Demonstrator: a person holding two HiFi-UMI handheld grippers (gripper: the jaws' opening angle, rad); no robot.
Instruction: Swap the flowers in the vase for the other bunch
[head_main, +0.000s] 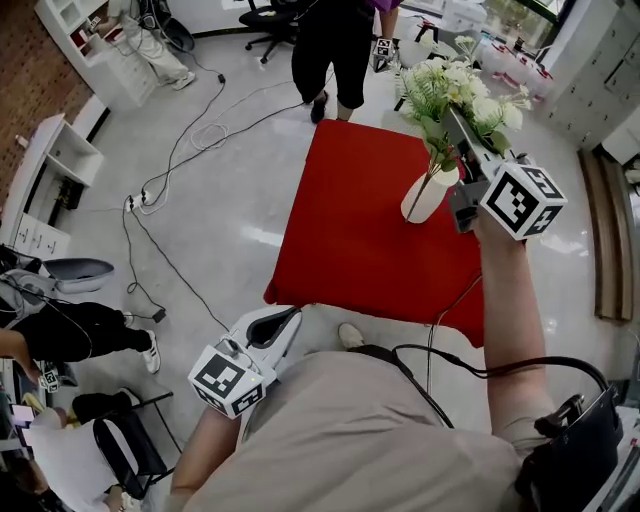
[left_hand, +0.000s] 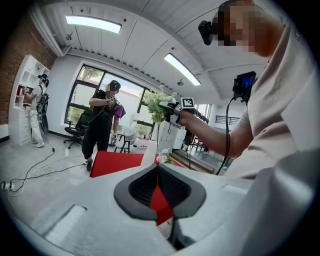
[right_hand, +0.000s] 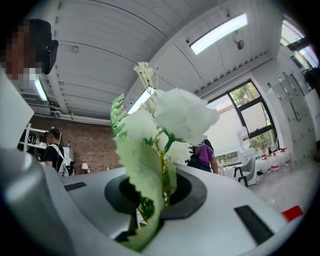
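One bunch of flowers (head_main: 455, 90) is clamped by its stems in the right gripper (head_main: 447, 130), with the blooms at the jaws' 12 o'clock and the vase (head_main: 428, 195) at 6 o'clock. At 7 o'clock, well apart, the left gripper (head_main: 287, 322) is closed and empty.

A white vase (head_main: 428, 197) stands toward the right of the red table (head_main: 345, 235).

Tan short-sleeved shirt (head_main: 380, 440). Thin black cable (head_main: 470, 368) runs across the chest to a black pack (head_main: 570, 450) on the right side. Black head camera (left_hand: 207, 30). Left hand-held gripper (left_hand: 159, 192) and right hand-held gripper (right_hand: 152, 200): pale grey shells, dark pads, each with a white cube (head_main: 230, 378) of black square markers.
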